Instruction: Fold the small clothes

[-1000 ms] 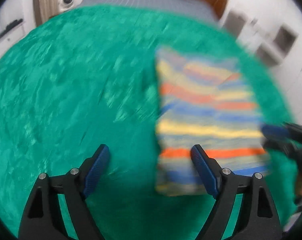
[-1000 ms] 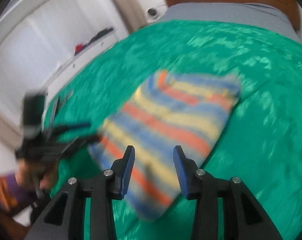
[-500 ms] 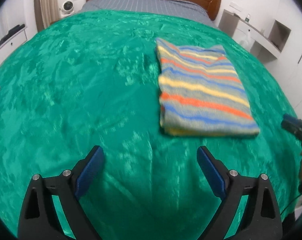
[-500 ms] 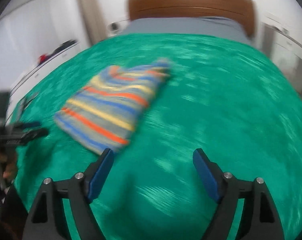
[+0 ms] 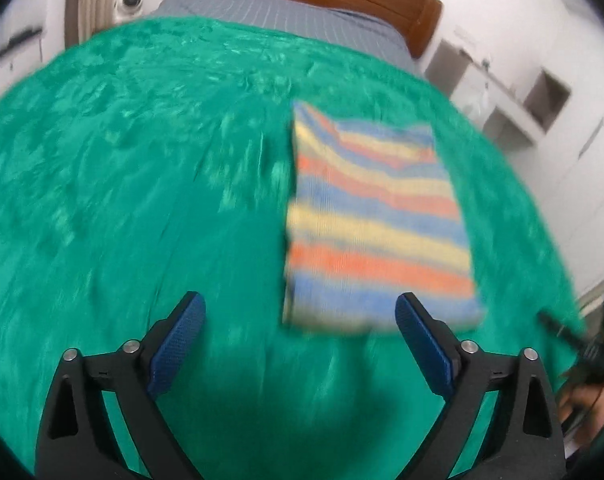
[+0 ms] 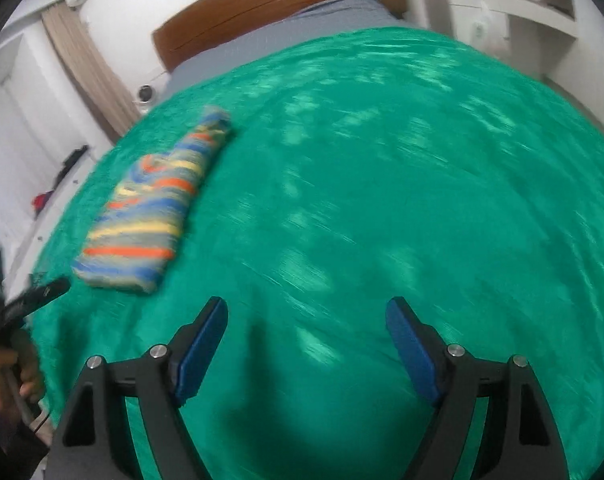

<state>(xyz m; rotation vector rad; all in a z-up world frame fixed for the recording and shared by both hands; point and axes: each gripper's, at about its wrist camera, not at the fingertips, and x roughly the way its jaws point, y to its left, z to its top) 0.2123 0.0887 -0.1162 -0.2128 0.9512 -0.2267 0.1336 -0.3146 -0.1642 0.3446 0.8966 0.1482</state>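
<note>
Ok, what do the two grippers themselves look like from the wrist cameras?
Both match: the left gripper and right gripper have black angular frames with triangular cutouts, silver round pins and textured blue pads. No cable or marking is visible on either.

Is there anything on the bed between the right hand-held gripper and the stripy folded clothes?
No. In the right wrist view only bare green blanket lies between the right hand-held gripper and the striped folded garment.

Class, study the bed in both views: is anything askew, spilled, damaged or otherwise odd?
Nothing stands out. The striped garment lies folded in a tidy rectangle on the green bedspread, clear of both grippers. Blur hides fine detail such as small wrinkles.
</note>
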